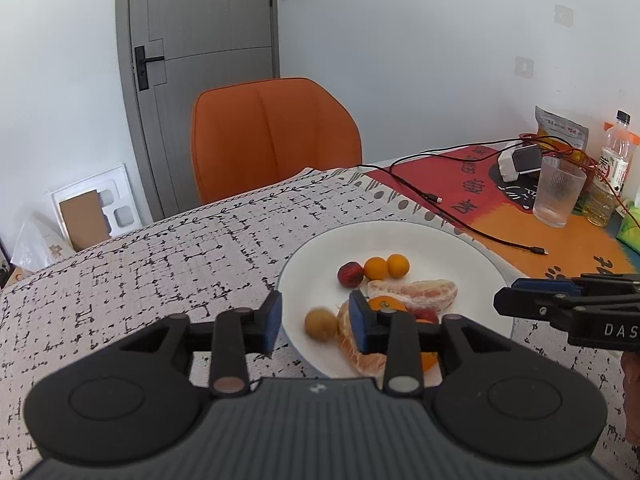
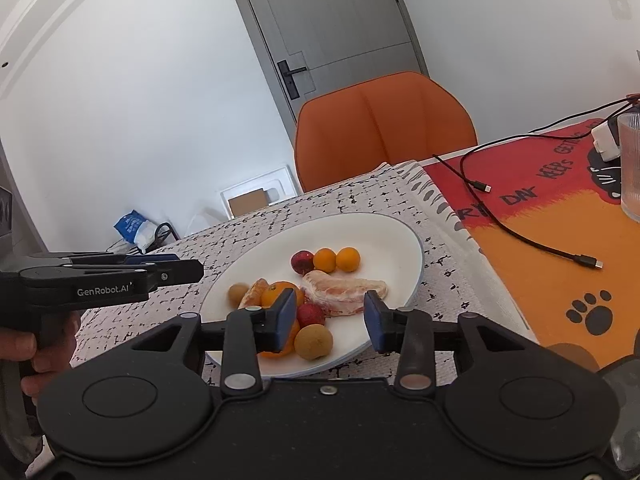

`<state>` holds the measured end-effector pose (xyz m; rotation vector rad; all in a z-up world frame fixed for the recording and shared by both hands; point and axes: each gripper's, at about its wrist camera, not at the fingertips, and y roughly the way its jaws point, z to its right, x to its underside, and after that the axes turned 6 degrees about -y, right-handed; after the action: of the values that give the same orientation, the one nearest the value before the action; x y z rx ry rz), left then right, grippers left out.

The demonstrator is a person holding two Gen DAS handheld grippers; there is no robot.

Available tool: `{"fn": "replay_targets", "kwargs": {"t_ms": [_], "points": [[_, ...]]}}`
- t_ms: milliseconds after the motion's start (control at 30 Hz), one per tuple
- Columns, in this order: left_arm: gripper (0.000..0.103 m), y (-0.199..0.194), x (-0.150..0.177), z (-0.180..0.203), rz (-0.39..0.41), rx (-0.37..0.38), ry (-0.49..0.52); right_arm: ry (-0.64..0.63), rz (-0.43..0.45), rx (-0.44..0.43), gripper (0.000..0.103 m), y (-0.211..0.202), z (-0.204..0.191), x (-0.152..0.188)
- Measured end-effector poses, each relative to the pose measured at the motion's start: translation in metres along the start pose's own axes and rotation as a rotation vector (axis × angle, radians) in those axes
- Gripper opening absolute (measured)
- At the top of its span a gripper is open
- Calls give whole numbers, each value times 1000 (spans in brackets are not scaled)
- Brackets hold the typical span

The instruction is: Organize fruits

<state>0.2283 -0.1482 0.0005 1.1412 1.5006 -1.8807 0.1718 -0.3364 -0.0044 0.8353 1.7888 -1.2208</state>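
Observation:
A white plate (image 1: 400, 240) (image 2: 380, 232) on the patterned tablecloth holds fruit: a dark red fruit (image 1: 350, 274) (image 2: 302, 261), two small oranges (image 1: 376, 268) (image 2: 324, 260), a pomelo segment (image 1: 416, 294) (image 2: 344, 290), an orange wedge (image 1: 360, 350) (image 2: 254, 294), a larger orange (image 2: 278, 294) and two brownish longans (image 1: 321, 323) (image 2: 313, 342). My left gripper (image 1: 316, 322) is open and empty above the plate's left edge, over one longan. My right gripper (image 2: 331, 320) is open and empty over the plate's near side. Each gripper shows in the other's view (image 1: 568, 304) (image 2: 120, 276).
An orange chair (image 1: 276, 136) stands behind the table. On the red-orange mat (image 1: 560, 240) at the right are a ribbed glass (image 1: 558, 190), black cables (image 1: 460, 216), a charger (image 1: 520, 162), a bottle (image 1: 612, 168) and a snack bag (image 1: 562, 128).

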Motion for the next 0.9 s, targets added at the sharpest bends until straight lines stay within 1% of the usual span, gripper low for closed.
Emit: {"fn": "replay_targets", "kwargs": {"t_ms": [67, 100, 233, 433, 500, 567, 667, 833, 900], "points": [[47, -3, 2, -3, -4, -9, -8, -1, 1, -5, 45, 0, -2, 0], [49, -5, 3, -5, -3, -13, -11, -3, 2, -8, 47, 0, -3, 0], [54, -15, 6, -12, -2, -27, -31, -15, 3, -23, 48, -1, -10, 0], [63, -35, 12, -21, 17, -49, -57, -32, 8, -35, 57, -7, -21, 0], [67, -41, 13, -24, 21, -59, -68, -38, 9, -38, 63, -10, -25, 0], [75, -48, 15, -28, 30, -66, -81, -43, 12, -41, 67, -12, -29, -1], [80, -58, 18, -31, 44, -80, -92, -51, 17, -46, 75, -17, -35, 0], [87, -72, 24, -37, 54, -103, -129, -72, 16, -55, 85, -22, -47, 1], [89, -78, 27, -40, 57, -109, -144, -80, 15, -58, 96, -23, -51, 1]]}}
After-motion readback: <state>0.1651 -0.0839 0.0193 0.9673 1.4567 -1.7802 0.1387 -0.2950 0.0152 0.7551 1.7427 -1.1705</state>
